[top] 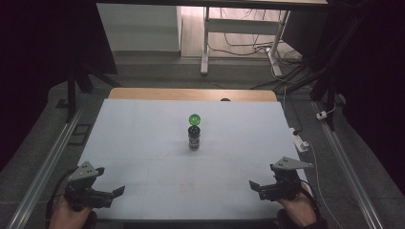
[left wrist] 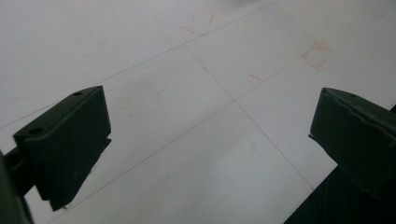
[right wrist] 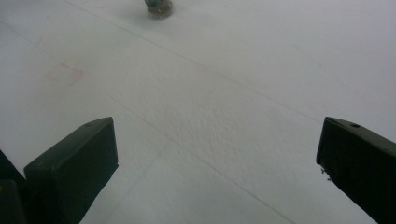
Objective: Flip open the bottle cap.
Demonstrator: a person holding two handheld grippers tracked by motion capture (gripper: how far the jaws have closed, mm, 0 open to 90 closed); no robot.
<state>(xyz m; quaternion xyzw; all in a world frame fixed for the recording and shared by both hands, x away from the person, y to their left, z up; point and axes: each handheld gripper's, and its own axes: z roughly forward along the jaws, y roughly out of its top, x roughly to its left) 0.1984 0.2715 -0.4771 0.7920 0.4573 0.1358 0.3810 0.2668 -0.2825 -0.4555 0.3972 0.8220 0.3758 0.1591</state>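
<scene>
A small dark bottle (top: 194, 139) stands upright in the middle of the white table (top: 143, 143). A green ball (top: 194, 119) shows right at its top; I cannot tell whether it rests on the bottle or lies just behind it. My left gripper (top: 111, 182) is held low at the near left corner, open, with nothing between its jaws (left wrist: 210, 135). My right gripper (top: 263, 176) hovers at the near right, also open and empty (right wrist: 217, 163). The bottle's base (right wrist: 159, 7) shows at the top edge of the right gripper view, far ahead of the jaws.
Faint red marks (left wrist: 317, 53) and thin lines cross the white tabletop. A wooden strip (top: 191, 94) runs along the far edge. Beyond it stand a desk frame (top: 205, 43) and floor cables (top: 248, 47). A white power strip (top: 301, 140) lies off the right edge.
</scene>
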